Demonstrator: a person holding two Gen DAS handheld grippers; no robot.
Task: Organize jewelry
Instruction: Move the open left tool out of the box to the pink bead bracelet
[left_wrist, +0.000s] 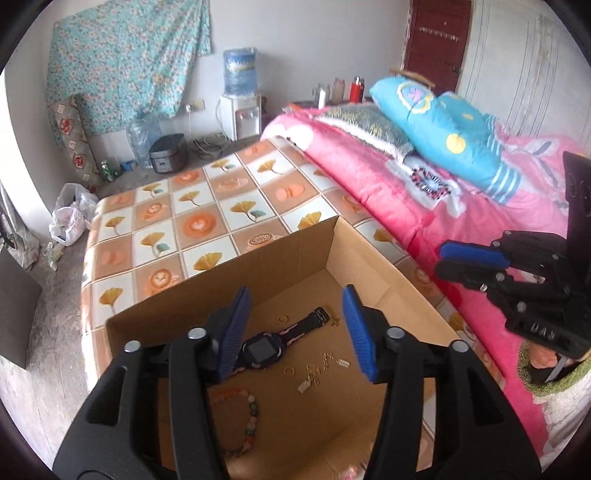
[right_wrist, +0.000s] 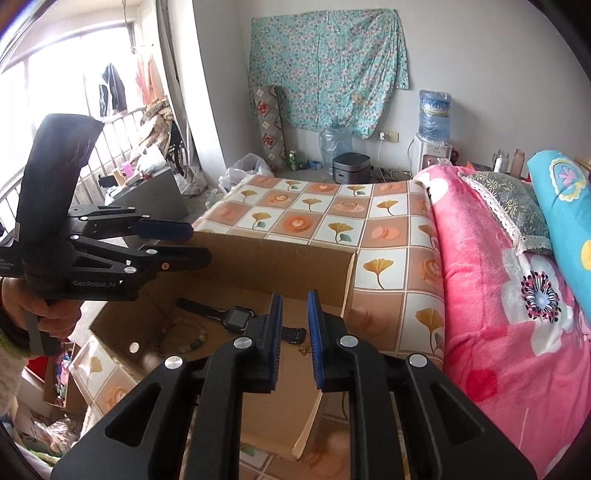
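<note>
Left gripper (left_wrist: 297, 325): released, empty, above cardboard box (left_wrist: 369, 258). Right gripper (right_wrist: 295, 336): nearly clenched, a narrow gap, nothing held. In box, near to far: bead bracelet (left_wrist: 251, 417), gold rings (left_wrist: 289, 370), watch (left_wrist: 273, 341)

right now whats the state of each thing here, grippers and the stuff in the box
left gripper: open, nothing between its jaws
right gripper: jaws nearly shut, a narrow gap, nothing held
cardboard box: open on top, standing on the tiled cloth
watch: lying flat on the box floor, strap stretched out
bead bracelet: lying loose on the box floor
gold rings and earrings: scattered loose beside the watch
</note>
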